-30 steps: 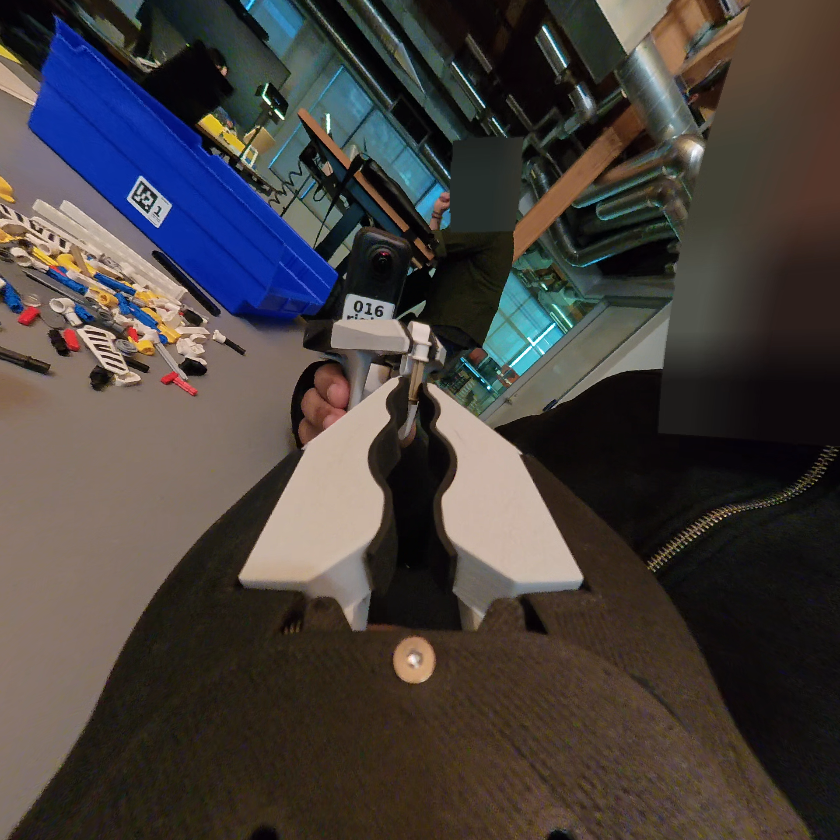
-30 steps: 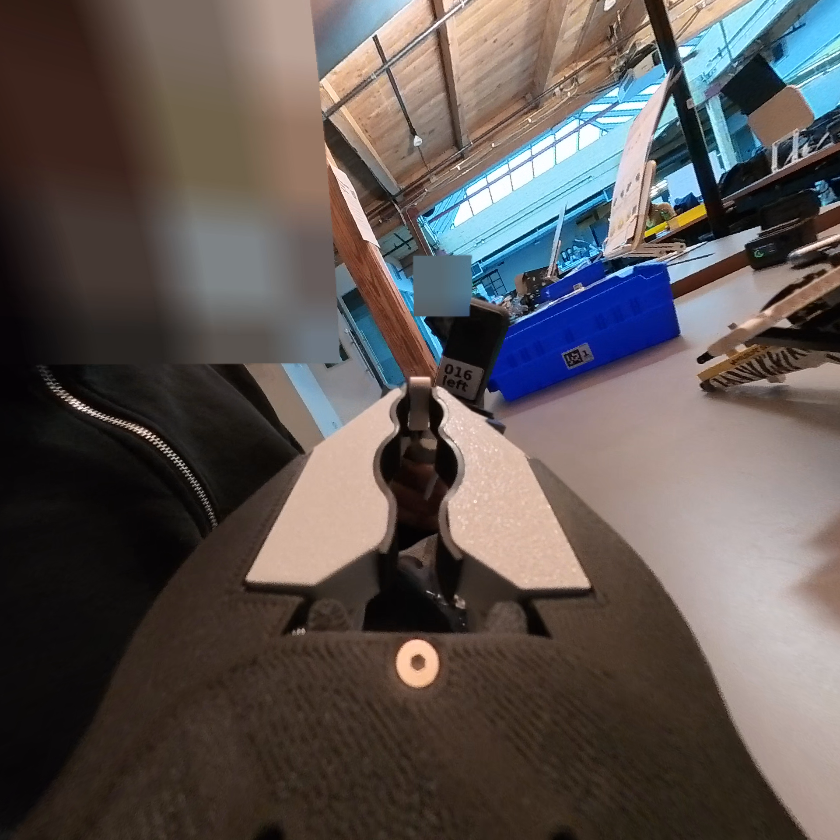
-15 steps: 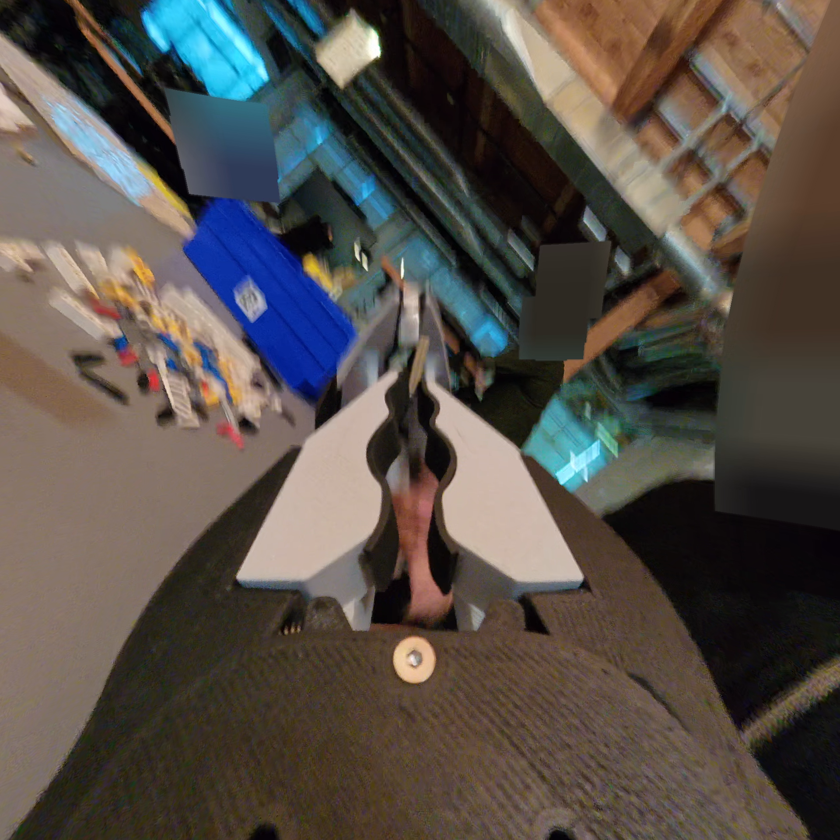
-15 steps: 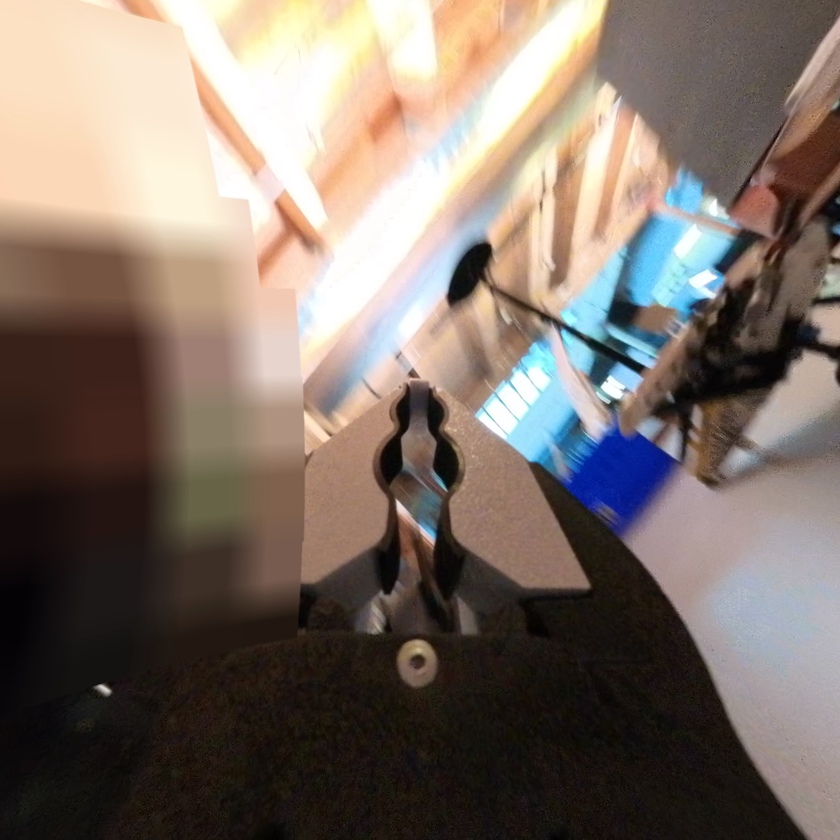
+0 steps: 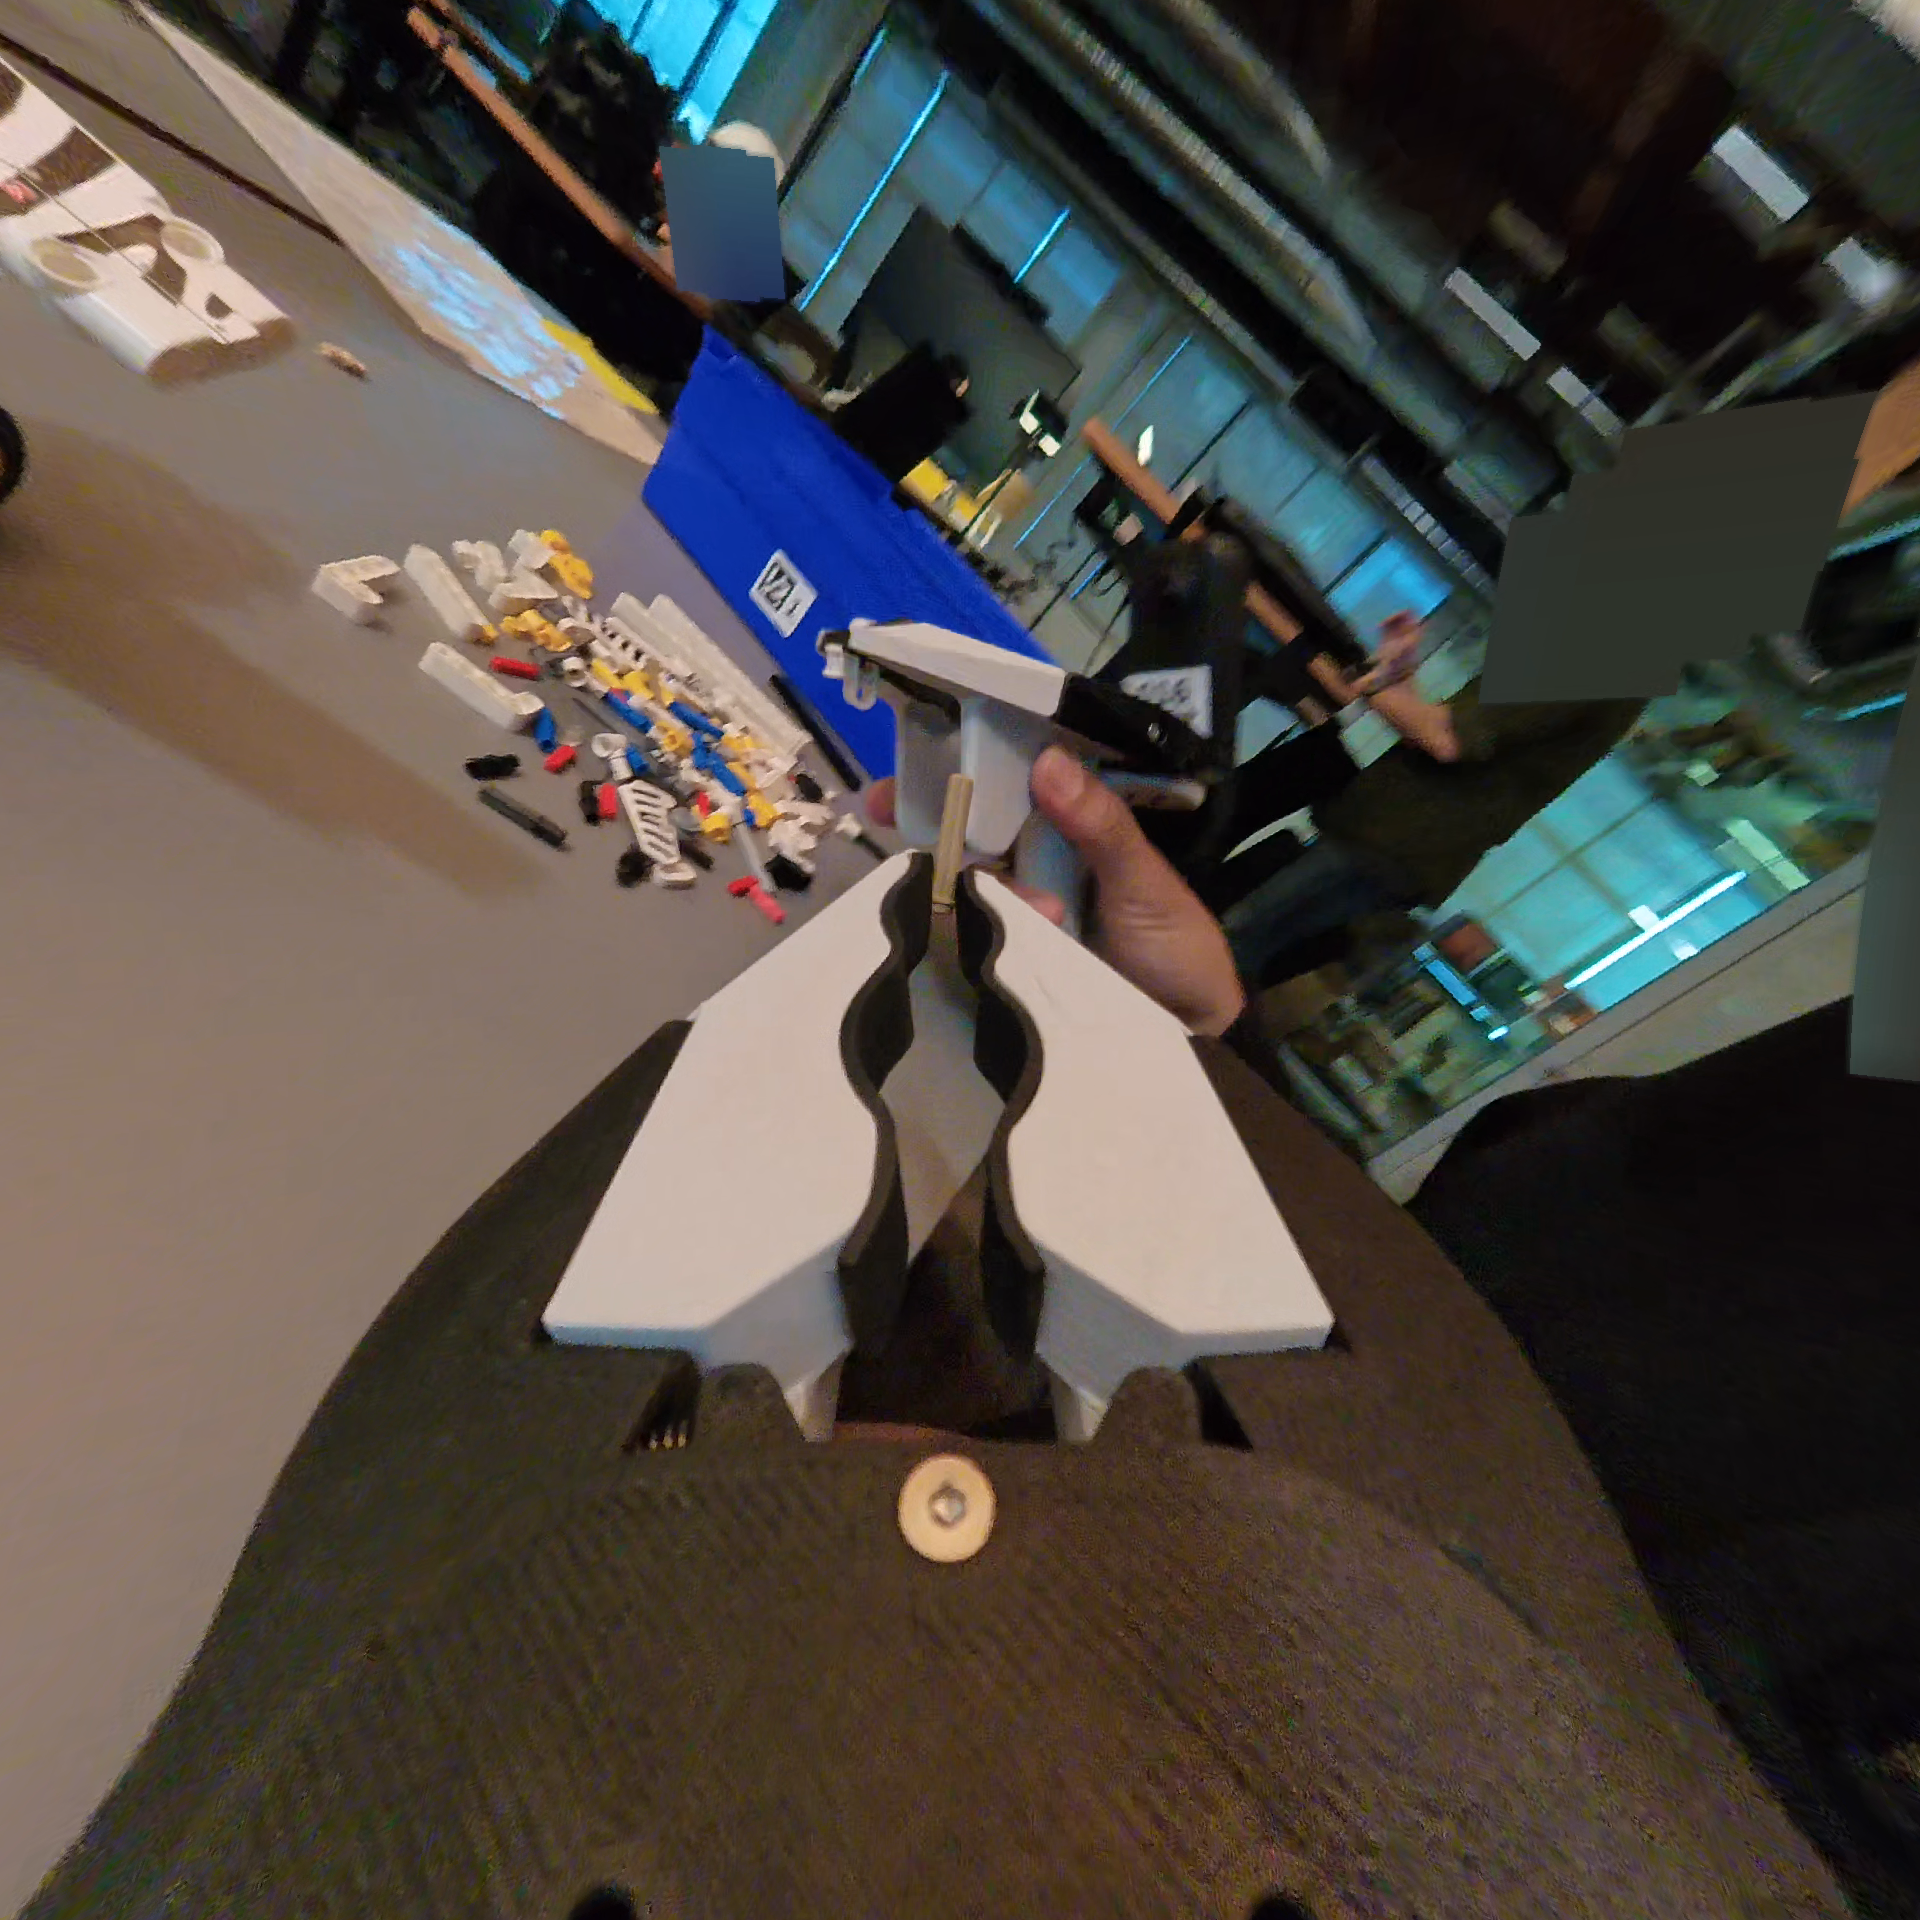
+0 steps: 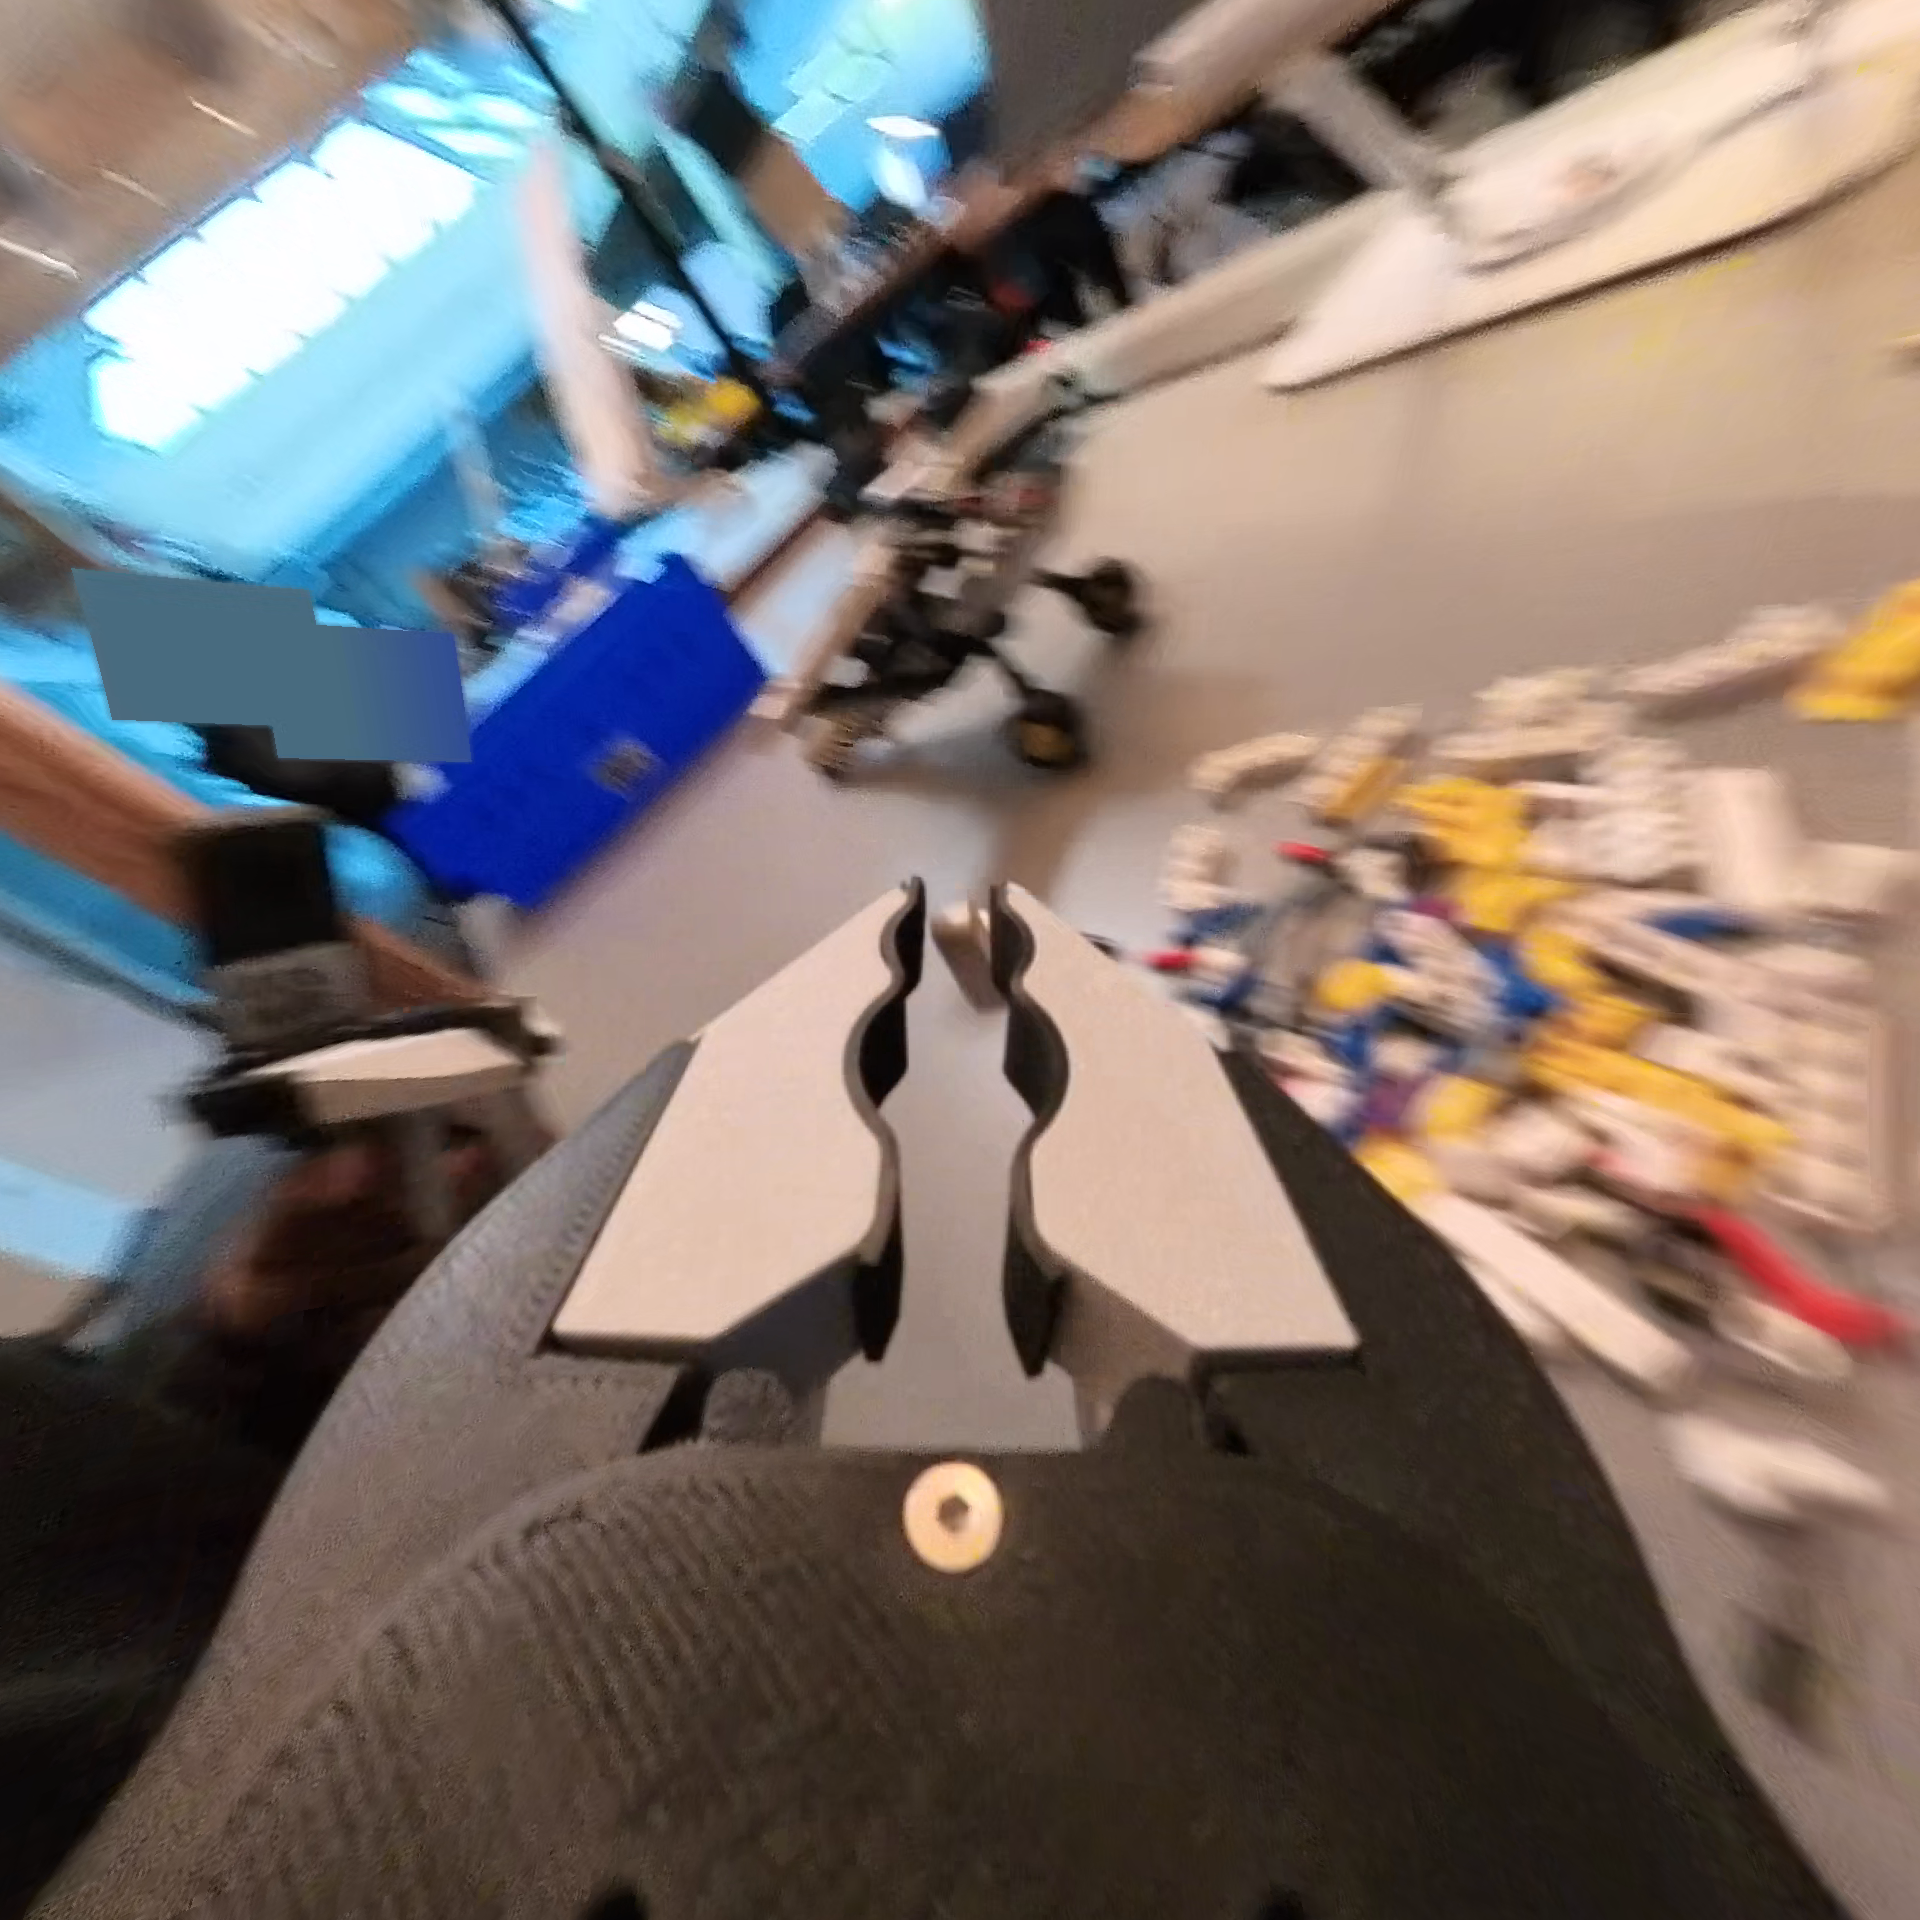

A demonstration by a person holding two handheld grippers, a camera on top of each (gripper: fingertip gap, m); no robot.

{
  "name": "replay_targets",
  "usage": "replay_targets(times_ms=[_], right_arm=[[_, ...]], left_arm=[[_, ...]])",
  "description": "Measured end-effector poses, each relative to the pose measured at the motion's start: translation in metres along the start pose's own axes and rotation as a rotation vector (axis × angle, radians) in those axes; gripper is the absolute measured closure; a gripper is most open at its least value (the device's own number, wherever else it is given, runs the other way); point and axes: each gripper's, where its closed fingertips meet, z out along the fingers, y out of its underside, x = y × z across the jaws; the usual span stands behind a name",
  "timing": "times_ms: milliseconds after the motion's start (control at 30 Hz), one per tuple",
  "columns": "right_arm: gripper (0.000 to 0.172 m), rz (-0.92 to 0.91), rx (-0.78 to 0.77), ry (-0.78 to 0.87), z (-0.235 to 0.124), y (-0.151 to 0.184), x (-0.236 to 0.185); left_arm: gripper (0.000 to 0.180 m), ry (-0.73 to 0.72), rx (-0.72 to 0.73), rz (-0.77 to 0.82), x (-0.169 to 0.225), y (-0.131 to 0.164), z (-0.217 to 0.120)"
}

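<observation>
In the left wrist view my left gripper [image 5: 943, 883] is shut on a short tan pin [image 5: 951, 831] that sticks out past its fingertips. It is held in the air above the grey table [image 5: 208, 1039]. My right gripper [image 5: 847, 649] shows beyond it in a hand, with a small white piece [image 5: 854, 681] at its tips. In the blurred right wrist view my right gripper [image 6: 956, 914] has its jaws a little apart. The pale piece [image 6: 961, 940] leans on the right pad, with a slit between it and the left pad.
A pile of small white, yellow, blue, red and black building parts [image 5: 644, 717] lies on the table; it also shows in the right wrist view [image 6: 1507, 987]. A blue bin [image 5: 790, 561] stands behind it. A partly built wheeled model [image 6: 966, 665] stands farther back.
The two grippers, tip to tip a second ago, have drawn apart. The left keeps the tan pin. The right has swung toward the parts pile and its jaws stand wider around the pale piece.
</observation>
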Motion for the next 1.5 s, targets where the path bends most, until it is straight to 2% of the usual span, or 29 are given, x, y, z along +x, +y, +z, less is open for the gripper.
replay_targets(times_ms=[67,133,233,367,567,800,867,967,1200,1333,1500], right_arm=[[0.158,-0.059,-0.045,0.187,-0.020,-0.001,0.037],[0.172,-0.086,-0.090,0.262,-0.037,0.001,0.054],[0.172,-0.073,-0.127,0.283,-0.048,0.009,0.063],[0.155,-0.122,-0.031,0.230,-0.051,0.003,0.053],[0.152,-0.242,0.057,0.219,-0.055,-0.005,0.040],[0.153,-0.269,0.056,0.188,-0.055,-0.003,0.033],[0.159,-0.268,0.051,0.172,-0.054,-0.002,0.031],[0.158,-0.246,0.038,0.160,-0.053,-0.001,0.032],[0.160,-0.201,0.066,0.125,-0.056,-0.005,0.032],[0.158,-0.174,0.077,0.097,-0.055,-0.006,0.029],[0.153,-0.187,0.119,0.125,-0.060,-0.011,0.030]], left_arm=[[0.177,-0.051,-0.073,0.060,-0.007,0.007,0.004],[0.177,-0.078,-0.172,0.110,-0.012,0.019,0.012],[0.177,-0.101,-0.283,0.170,-0.018,0.029,0.025],[0.177,-0.158,-0.365,0.246,-0.033,0.027,0.043],[0.177,-0.312,-0.494,0.397,-0.067,0.030,0.062],[0.177,-0.438,-0.515,0.448,-0.093,0.020,0.065],[0.177,-0.476,-0.554,0.462,-0.105,0.020,0.066],[0.177,-0.528,-0.598,0.534,-0.115,0.019,0.072],[0.174,-0.543,-0.611,0.548,-0.119,0.020,0.087],[0.171,-0.502,-0.547,0.506,-0.111,0.012,0.087],[0.171,-0.329,-0.408,0.461,-0.071,0.000,0.080]])
